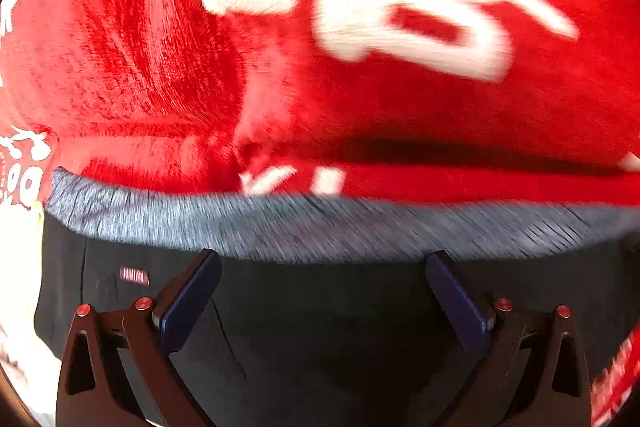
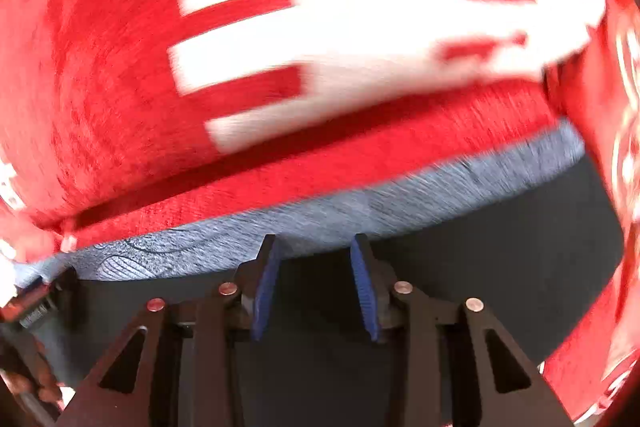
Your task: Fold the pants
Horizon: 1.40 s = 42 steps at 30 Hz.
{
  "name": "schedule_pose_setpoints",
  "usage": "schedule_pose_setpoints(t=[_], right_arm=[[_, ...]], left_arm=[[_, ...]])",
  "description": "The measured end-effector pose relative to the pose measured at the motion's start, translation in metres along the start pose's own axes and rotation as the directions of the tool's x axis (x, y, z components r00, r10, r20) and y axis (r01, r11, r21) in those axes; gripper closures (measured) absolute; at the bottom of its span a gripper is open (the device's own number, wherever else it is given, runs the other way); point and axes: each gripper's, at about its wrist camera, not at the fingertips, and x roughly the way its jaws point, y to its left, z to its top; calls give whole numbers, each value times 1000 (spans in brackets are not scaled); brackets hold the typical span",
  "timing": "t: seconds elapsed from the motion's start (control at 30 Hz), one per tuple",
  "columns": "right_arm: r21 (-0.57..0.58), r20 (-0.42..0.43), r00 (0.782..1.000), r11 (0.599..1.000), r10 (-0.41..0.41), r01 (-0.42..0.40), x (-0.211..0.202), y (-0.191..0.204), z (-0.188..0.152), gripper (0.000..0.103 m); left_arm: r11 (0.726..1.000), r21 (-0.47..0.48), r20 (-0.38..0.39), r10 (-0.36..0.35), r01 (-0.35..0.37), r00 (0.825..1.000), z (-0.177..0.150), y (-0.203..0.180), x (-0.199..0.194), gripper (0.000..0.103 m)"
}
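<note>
Black pants [image 1: 320, 307] with a grey knitted waistband [image 1: 280, 227] lie flat on a red blanket [image 1: 160, 67] with white characters. My left gripper [image 1: 322, 259] is open wide, its blue pads [image 1: 188, 299] just above the black cloth near the waistband. In the right wrist view the same pants [image 2: 500, 259] and waistband [image 2: 400, 203] show. My right gripper [image 2: 316, 243] is open with a narrower gap, its fingertips at the waistband's edge, holding nothing.
The red blanket [image 2: 100, 87] with large white print covers all the ground around the pants. A small pink label [image 1: 134, 275] sits on the pants at the left. The other gripper's dark body [image 2: 36, 307] shows at the left edge of the right wrist view.
</note>
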Motion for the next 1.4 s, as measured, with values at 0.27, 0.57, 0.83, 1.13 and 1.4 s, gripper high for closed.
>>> schedule_pose_setpoints(t=[0.27,0.57,0.83,1.13,1.4], right_arm=[[-48,-67,997,998,27,-30,-13,-7,-75,49],[-36,-20,996,996,86,-86,-14,-16,-82,42],[18,-97,989,994,110,-109,-25,-45,-122,41],[60,-129,981,989,144,-137,-43,-100,-164,42],[59,-150,972,983,178,-171,-51,-104,-161,35]], left_arm=[[997,56,-96,-53,59,994,-96,-44,-12,0],[1000,12,-82,-24,25,996,-102,-41,-22,0],[999,-8,-68,41,-41,997,-110,-47,-38,0],[991,25,-88,134,-133,987,-105,-77,-36,0],[987,69,-104,148,-142,983,-102,-108,-57,0]])
